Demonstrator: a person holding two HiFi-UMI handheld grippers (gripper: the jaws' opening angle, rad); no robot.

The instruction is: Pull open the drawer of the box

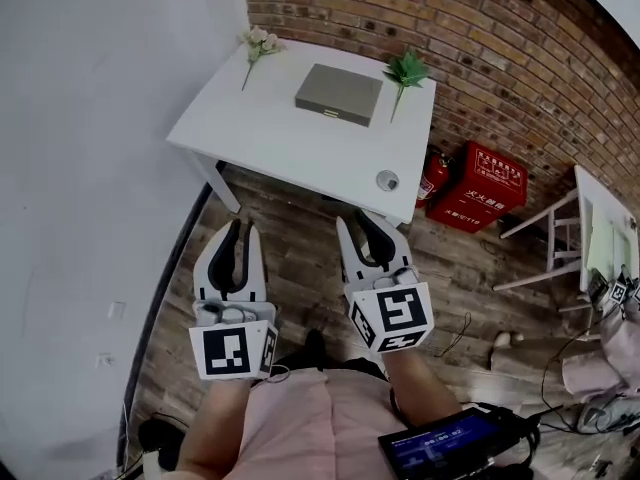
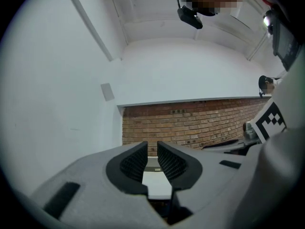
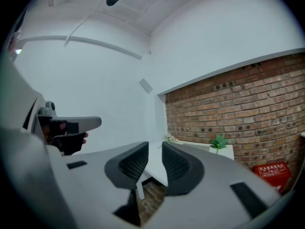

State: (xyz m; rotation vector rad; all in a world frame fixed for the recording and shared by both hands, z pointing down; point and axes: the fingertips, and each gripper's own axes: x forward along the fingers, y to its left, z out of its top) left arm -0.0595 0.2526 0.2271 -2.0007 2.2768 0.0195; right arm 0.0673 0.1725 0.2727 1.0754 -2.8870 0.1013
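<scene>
A flat grey box (image 1: pixel 338 94) lies on the far half of a white table (image 1: pixel 270 138), its front face with the drawer turned toward me. Both grippers hang over the wooden floor, short of the table's near edge and well away from the box. My left gripper (image 1: pixel 243 230) (image 2: pixel 151 147) is open and empty, its jaws pointing level at the table. My right gripper (image 1: pixel 362 220) (image 3: pixel 155 149) is open too, with nothing between its pads. The table top (image 3: pixel 152 161) shows through the right jaws.
On the table are a sprig of pale flowers (image 1: pixel 258 46), a green plant (image 1: pixel 405 71) and a small round object (image 1: pixel 387 180). A fire extinguisher (image 1: pixel 432 176) and a red box (image 1: pixel 490 183) stand by the brick wall. White wall at left, white furniture (image 1: pixel 590 228) at right.
</scene>
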